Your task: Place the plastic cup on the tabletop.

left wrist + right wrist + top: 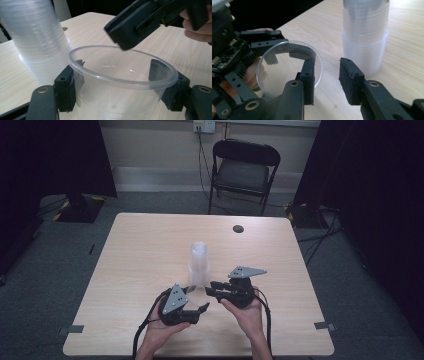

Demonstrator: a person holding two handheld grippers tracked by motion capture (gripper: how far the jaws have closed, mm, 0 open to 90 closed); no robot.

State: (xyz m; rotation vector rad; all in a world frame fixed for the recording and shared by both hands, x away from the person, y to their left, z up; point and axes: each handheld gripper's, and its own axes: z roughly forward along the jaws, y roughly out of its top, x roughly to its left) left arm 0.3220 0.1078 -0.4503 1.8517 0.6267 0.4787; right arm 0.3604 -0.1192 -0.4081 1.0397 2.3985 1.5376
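clear plastic cup (120,82) sits pinched in the left tongs (120,85) beside a cup stack (364,37); right tongs (327,77) spread, gripping nothing.

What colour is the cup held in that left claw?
Colourless: the clear plastic cup is see-through, best seen in the left gripper view.

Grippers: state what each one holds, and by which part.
Left gripper holds one clear cup by its wall just under the rim, a pad on each side. Right gripper is open and holds nothing.
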